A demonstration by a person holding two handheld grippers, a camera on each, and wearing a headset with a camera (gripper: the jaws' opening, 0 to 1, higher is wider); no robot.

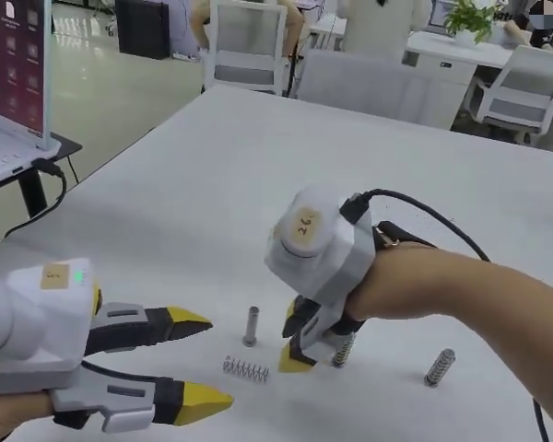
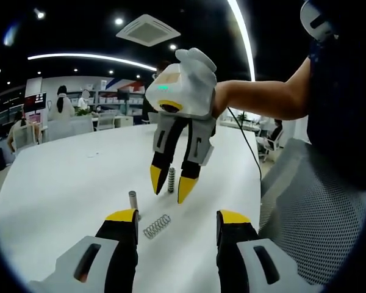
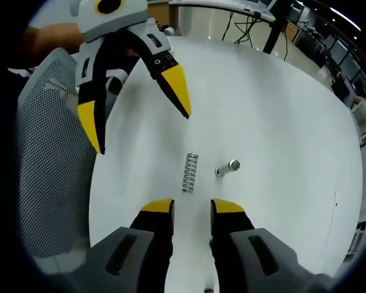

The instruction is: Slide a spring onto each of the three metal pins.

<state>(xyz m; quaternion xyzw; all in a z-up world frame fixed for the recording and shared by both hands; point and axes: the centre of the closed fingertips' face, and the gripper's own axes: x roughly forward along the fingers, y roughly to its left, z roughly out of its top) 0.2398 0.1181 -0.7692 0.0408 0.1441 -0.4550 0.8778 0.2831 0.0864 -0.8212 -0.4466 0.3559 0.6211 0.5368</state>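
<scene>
Silvery coiled spring (image 1: 246, 369) flat on surface (image 1: 258, 166) beside bare upright pin (image 1: 251, 325). Parted and empty: left gripper (image 1: 207, 361), right gripper (image 1: 293, 341).

Loose spring (image 1: 246, 369) beside bare upright pin (image 1: 251, 326)

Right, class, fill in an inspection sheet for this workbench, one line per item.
Surface: white table, matte.
Job's things: bare pin upright; loose spring lying beside it; sprung pin at the right gripper's tips; second sprung pin further right in the head view.
Clutter: nothing seen.
Grippers: left gripper open, empty; right gripper open, pointing down.
Cables: black cable from the right gripper; laptop lead off the table.
Surroundings: laptop beside the table, office chairs, potted plant.
</scene>
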